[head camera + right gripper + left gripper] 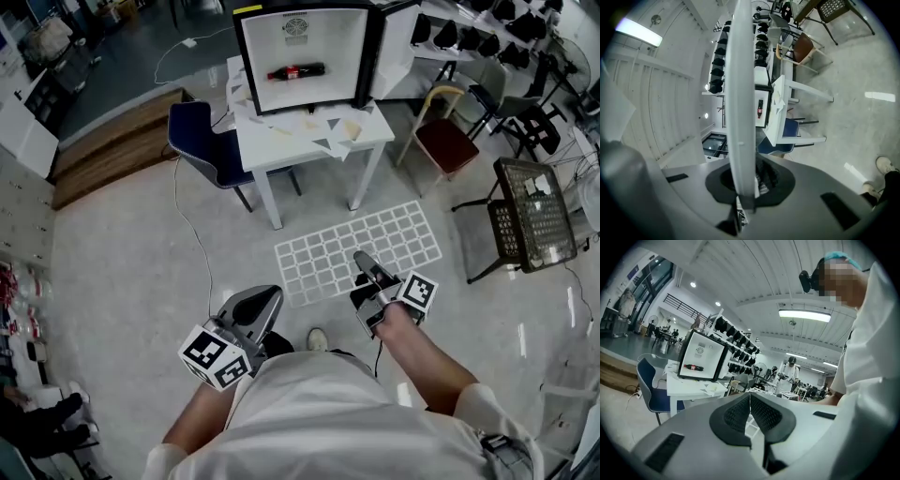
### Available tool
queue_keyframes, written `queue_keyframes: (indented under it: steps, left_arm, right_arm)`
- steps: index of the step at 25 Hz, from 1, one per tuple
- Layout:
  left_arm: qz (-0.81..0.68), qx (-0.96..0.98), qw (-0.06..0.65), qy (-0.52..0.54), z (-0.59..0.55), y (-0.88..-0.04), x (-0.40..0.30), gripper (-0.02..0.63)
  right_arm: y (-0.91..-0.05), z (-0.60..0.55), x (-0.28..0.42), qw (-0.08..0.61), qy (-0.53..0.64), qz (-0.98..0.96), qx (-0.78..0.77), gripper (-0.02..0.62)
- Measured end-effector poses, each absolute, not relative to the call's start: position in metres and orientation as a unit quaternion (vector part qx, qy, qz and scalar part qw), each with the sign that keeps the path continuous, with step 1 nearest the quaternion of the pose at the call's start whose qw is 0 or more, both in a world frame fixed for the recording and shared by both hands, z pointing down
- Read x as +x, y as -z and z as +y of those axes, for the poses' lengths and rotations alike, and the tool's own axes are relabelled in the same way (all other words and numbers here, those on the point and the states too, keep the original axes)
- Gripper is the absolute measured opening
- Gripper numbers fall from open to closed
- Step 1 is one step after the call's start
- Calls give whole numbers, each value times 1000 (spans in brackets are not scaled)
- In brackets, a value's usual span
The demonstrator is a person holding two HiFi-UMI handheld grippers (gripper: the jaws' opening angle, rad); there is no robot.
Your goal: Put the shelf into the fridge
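The person stands back from the white tabletop (pixel 281 141), well short of the small fridge (pixel 305 33) that sits on it at the far side of the room. The fridge door hangs open to the right, and a cola bottle (pixel 296 71) lies on its side inside. A few paper scraps (pixel 333 127) are scattered on the tabletop in front of the fridge.

The shelf (pixel 347 248), a white wire grid, is out in the open between the person and the tabletop, held roughly flat above the floor. The right tongs (pixel 368 270) are clamped on its near edge. In the right gripper view the shelf runs edge-on as a white strip straight out from between the pads. The left tongs (pixel 255 307) hang beside it on the left, apart from the shelf, pressed together with nothing in them.

A blue chair (pixel 202 141) is tucked at the left of the tabletop. A red-seated chair (pixel 448 141) stands to its right, and a black mesh chair (pixel 534 211) nearer on the right.
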State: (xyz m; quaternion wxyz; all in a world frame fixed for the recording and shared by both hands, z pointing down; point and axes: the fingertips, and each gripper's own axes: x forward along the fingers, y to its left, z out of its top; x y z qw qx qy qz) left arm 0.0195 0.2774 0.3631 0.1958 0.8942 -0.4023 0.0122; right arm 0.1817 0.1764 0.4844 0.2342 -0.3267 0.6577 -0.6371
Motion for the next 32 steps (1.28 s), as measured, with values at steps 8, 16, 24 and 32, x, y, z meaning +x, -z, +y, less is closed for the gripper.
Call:
queue_keyframes:
  steps: [8,16,24,32]
  left_arm:
    - [-389,900,195,-23,229,-368,11,18]
    - [-345,920,184,-26,140,-362,-21,18]
    - [-312,935,166,-23,57,-349,-72,18]
    - [-321,931,172,-17,25,-356,-96,18]
  right_arm:
    - [-483,102,176,265,636,643,-335,31]
    - [-467,18,146,285,624,636,-354,31]
    - [-457,-67,111,311,615,626,-366,32]
    - [-457,-133,93,326,604,627,-369,31]
